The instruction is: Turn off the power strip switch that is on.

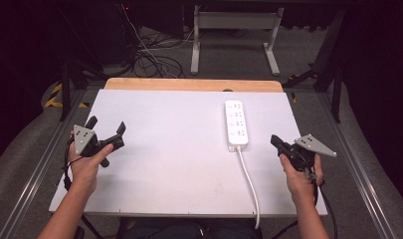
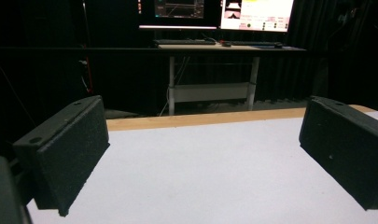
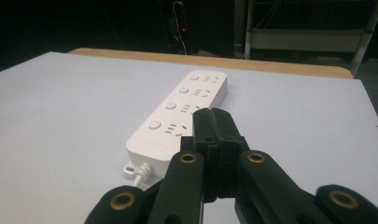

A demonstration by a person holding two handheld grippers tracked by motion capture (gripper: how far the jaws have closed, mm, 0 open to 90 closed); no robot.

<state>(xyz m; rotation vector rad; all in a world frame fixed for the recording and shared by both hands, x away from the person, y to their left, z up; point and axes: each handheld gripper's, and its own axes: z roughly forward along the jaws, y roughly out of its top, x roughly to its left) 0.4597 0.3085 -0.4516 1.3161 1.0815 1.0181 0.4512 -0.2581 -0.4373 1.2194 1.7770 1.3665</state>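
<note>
Gripper on the left [image 1: 107, 128], at nine o'clock on the white worktop [image 1: 169, 149], has its jaws spread wide with only bare surface between them. Toward two o'clock lies a white power strip [image 1: 237, 124], its cable [image 1: 250, 184] trailing to six o'clock. At three o'clock, just beside the strip, the right gripper [image 1: 274, 141] is pressed fully closed, holding nothing.

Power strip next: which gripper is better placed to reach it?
Probably right. The right gripper sits just beside the power strip, jaws shut and pointing at it. The left gripper, jaws wide open, is across the table.
</note>
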